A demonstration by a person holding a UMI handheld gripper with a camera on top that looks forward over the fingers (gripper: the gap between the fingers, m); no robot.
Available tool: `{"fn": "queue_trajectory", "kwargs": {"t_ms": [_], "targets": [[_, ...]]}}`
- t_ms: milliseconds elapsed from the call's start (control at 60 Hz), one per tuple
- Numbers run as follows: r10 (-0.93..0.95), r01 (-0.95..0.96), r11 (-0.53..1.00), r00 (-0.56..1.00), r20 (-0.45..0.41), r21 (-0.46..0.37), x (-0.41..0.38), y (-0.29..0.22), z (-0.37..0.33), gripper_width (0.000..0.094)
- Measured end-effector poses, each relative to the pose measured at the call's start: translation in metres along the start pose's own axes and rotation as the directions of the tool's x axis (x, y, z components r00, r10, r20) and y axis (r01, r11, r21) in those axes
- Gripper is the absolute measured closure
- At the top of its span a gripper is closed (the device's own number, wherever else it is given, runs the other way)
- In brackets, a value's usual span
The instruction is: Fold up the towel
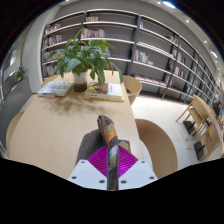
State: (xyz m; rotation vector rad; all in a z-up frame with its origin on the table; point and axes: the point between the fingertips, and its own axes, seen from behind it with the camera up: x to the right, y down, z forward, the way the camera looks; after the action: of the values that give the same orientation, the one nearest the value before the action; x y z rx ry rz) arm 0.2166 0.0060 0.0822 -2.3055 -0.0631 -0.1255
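A grey-brown towel (104, 133) hangs bunched between my fingers, above the light wooden table (55, 130). My gripper (113, 152) is shut on the towel. Both magenta pads (100, 161) press a narrow fold of cloth between them. The rest of the towel rises just ahead of the fingertips and drapes over them. The part of the towel below the fingers is hidden.
A potted green plant (82, 62) stands at the table's far end, with open books (55, 89) around it. Wooden chairs stand beyond the table (133, 87) and to the right (200, 120). Bookshelves (130, 40) line the back wall.
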Motion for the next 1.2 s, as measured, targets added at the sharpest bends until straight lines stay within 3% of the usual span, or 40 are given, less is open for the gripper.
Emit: {"fn": "queue_trajectory", "kwargs": {"t_ms": [117, 200, 267, 367, 583, 783, 1200], "targets": [[-0.016, 0.015, 0.999, 0.999, -0.036, -0.049, 0.030, 0.032, 0.019, 0.0723], [-0.029, 0.027, 0.997, 0.999, -0.034, -0.069, 0.033, 0.044, 0.016, 0.0549], [-0.022, 0.022, 0.999, 1.000, -0.002, -0.036, 0.023, 0.033, 0.002, 0.0498], [-0.010, 0.009, 1.000, 0.999, 0.041, 0.024, 0.011, 0.014, -0.032, 0.0326], [0.053, -0.058, 0.979, 0.998, 0.030, 0.195, -0.005, -0.046, -0.144, 0.0164], [0.119, -0.147, 0.936, 0.987, 0.104, 0.321, -0.046, -0.059, -0.238, 0.0138], [0.066, -0.081, 0.955, 0.996, 0.060, 0.286, -0.107, 0.017, -0.314, 0.0133]]}}
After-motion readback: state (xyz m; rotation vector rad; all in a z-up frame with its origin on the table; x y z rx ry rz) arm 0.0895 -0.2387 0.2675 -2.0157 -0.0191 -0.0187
